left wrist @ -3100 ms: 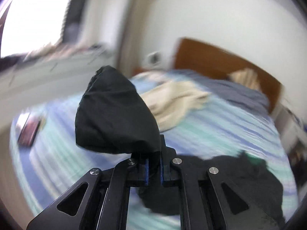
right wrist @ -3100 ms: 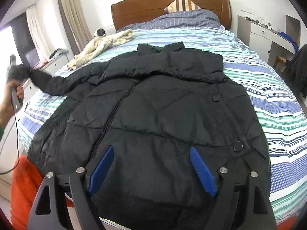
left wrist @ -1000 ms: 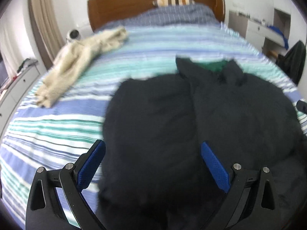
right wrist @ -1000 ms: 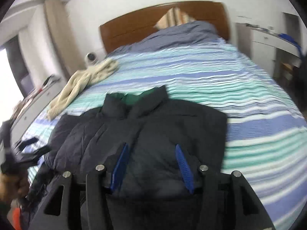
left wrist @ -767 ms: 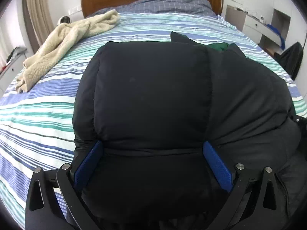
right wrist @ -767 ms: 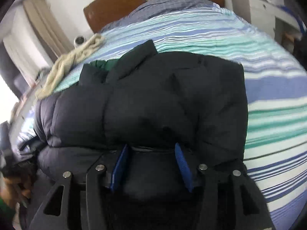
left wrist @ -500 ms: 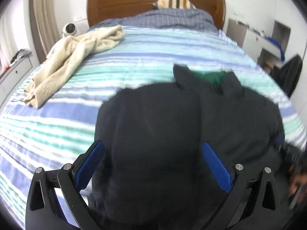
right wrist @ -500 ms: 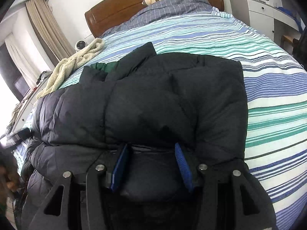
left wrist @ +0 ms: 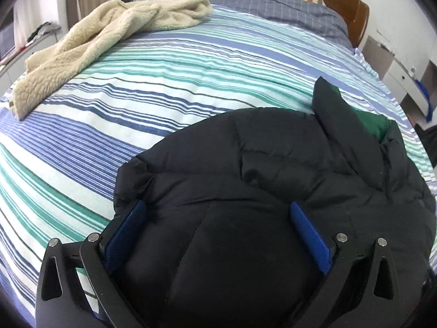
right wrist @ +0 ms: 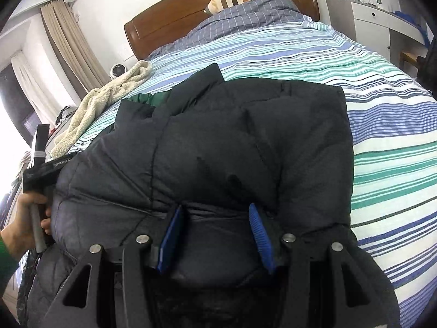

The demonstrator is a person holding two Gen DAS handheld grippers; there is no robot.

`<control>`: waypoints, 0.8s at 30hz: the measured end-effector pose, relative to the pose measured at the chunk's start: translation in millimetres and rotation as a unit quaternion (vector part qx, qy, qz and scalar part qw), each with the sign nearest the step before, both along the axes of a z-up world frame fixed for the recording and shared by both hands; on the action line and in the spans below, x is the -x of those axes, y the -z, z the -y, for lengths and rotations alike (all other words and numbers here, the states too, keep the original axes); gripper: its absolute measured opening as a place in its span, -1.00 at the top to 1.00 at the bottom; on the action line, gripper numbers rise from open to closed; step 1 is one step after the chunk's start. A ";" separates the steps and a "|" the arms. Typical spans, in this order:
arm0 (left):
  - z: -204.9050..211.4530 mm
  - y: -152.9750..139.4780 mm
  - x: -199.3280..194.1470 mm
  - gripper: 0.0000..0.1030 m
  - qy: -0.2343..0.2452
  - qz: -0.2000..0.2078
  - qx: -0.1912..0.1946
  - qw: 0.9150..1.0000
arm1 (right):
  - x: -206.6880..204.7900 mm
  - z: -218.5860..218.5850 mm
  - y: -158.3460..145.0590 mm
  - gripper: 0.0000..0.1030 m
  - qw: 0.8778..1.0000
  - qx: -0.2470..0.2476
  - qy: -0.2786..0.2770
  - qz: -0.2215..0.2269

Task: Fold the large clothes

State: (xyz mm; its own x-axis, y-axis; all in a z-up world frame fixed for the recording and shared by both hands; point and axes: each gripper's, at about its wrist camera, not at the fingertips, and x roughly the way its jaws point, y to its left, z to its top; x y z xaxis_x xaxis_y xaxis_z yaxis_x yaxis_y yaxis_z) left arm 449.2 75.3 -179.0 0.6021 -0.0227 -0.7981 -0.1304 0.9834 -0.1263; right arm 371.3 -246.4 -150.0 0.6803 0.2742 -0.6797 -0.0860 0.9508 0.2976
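My left claw point(left wrist: 218, 235), spread wide, straddles the black puffer jacket point(left wrist: 273, 177) lying folded near the striped bed's point(left wrist: 164, 82) foot edge; my right claw point(right wrist: 215, 232), half-spread, presses into the jacket, whether gripping I cannot tell

A: both views sharp, no motion blur; daylight, soft and even across the striped bedspread point(left wrist: 191, 63); heavy fisheye bend, stripes curve hard toward the rim; black vignette in the corners

B: right wrist view has a window point(right wrist: 8, 136) blown out white at the left edge; glare washes that side; black jacket point(right wrist: 218, 142) reads nearly flat, quilting seams faint, detail lost in the dark near the bottom; only soft shadows under its edge
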 end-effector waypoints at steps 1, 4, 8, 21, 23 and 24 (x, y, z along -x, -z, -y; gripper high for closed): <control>1.1 0.3 0.3 -0.99 0.000 0.000 -0.003 1.000 | -0.1 -0.2 0.2 0.02 1.000 0.000 0.000 0.001; 5.2 -0.7 -1.0 -0.99 0.000 -0.003 -0.010 1.000 | 1.5 0.9 1.1 0.02 1.000 -0.002 0.002 0.005; 0.0 -20.6 7.7 -0.98 0.007 -0.010 -0.019 1.000 | 2.0 2.1 1.3 0.02 1.000 -0.005 0.003 0.005; 22.8 -92.6 211.1 -0.99 0.123 0.044 -0.049 0.990 | 7.8 2.2 -3.6 -0.02 1.000 -0.005 0.007 0.014; 30.0 -87.2 220.7 -0.99 0.142 0.022 -0.046 0.989 | 7.4 -1.6 -9.0 -0.02 1.000 0.009 0.007 0.006; 32.8 -82.5 226.3 -0.99 0.146 0.013 -0.049 0.988 | 6.6 -4.7 -13.6 -0.02 1.000 0.024 0.006 -0.005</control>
State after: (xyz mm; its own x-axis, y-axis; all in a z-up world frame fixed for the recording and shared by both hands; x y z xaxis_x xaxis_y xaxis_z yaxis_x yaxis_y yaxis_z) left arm 222.9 42.5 -96.5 0.6018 -0.1218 -0.7893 0.1636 0.9861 -0.0275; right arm 364.7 -241.7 -136.4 0.6768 0.2328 -0.6984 -0.0720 0.9650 0.2520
